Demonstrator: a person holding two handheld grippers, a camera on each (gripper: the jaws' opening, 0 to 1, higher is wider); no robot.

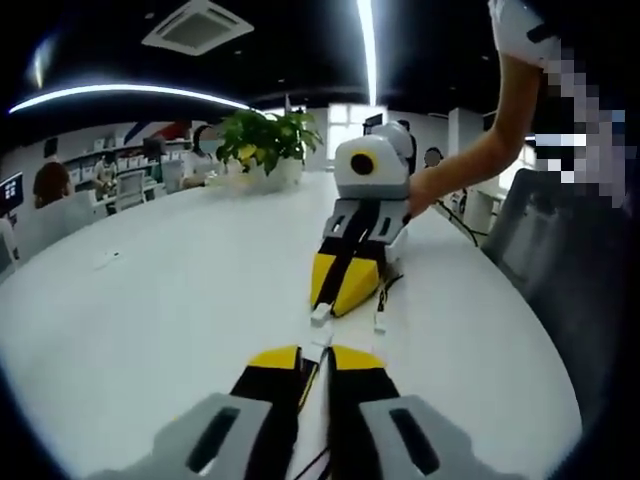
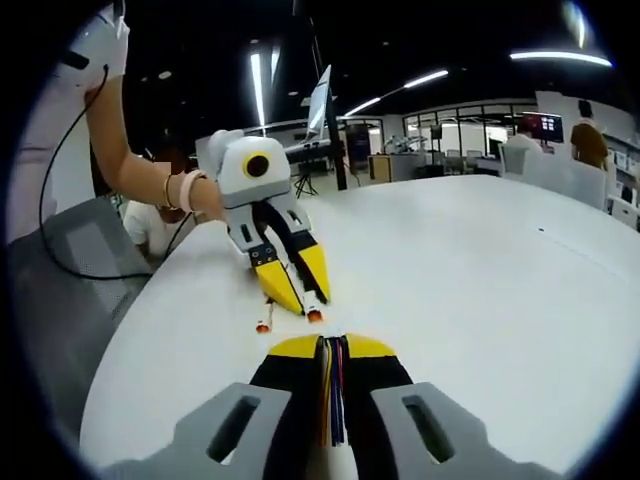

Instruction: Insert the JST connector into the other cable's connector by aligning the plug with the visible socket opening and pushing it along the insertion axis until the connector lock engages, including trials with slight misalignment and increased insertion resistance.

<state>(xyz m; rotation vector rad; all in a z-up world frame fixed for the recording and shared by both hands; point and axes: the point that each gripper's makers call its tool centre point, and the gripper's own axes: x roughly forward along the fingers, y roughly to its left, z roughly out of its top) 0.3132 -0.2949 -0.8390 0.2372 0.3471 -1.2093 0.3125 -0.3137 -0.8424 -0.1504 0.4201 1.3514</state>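
White table (image 1: 180, 290) — potted plant (image 1: 268, 145) at its far end.

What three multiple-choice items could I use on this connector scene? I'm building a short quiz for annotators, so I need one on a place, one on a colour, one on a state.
1. Where does the potted plant stand?
A. At the far end of the white table
B. On the floor
C. Between the two grippers

2. What colour are the tips of both grippers' jaws?
A. Red
B. Yellow
C. Green

3. How does the right gripper stand?
A. Wide open, holding nothing
B. Shut on a plant stem
C. Shut on the coloured wires

Answers:
1. A, since in the left gripper view the plant sits on the table's far edge.
2. B, since yellow tips show on the left gripper and on the right gripper alike.
3. C, since the wires run up through its closed jaws.
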